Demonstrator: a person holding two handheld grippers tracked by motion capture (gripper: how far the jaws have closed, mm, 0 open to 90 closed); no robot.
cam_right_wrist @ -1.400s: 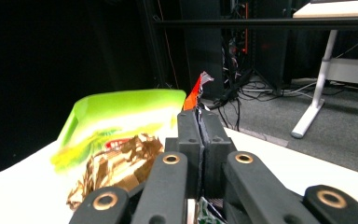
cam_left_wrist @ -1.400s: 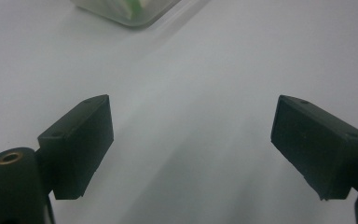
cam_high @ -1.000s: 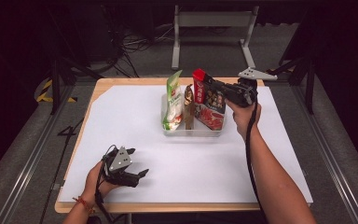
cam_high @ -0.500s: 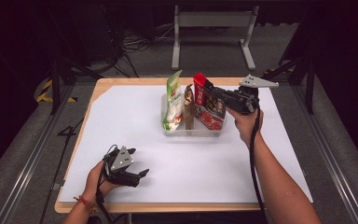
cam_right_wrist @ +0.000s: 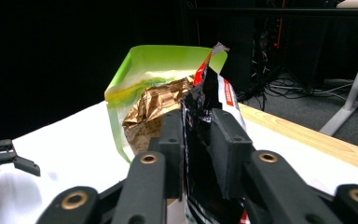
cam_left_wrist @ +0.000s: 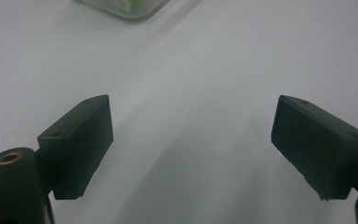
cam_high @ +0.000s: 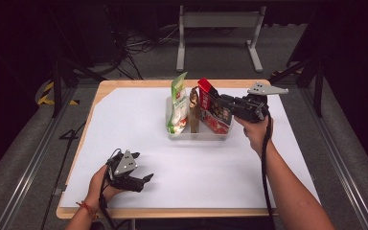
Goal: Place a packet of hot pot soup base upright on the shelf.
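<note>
The red-black snack bag (cam_high: 214, 113) is already placed upright in the clear bin (cam_high: 199, 134), beside the brown and green bags. The right gripper (cam_right_wrist: 196, 140), jaws just opening, is being released; withdrawal is left. The left gripper (cam_left_wrist: 191, 140) is held open, empty, on the desk (cam_high: 124, 86).

The right gripper (cam_high: 224, 102) meets the red packet (cam_high: 212, 113) in the clear tray (cam_high: 199, 136), fingers just opening.
</note>
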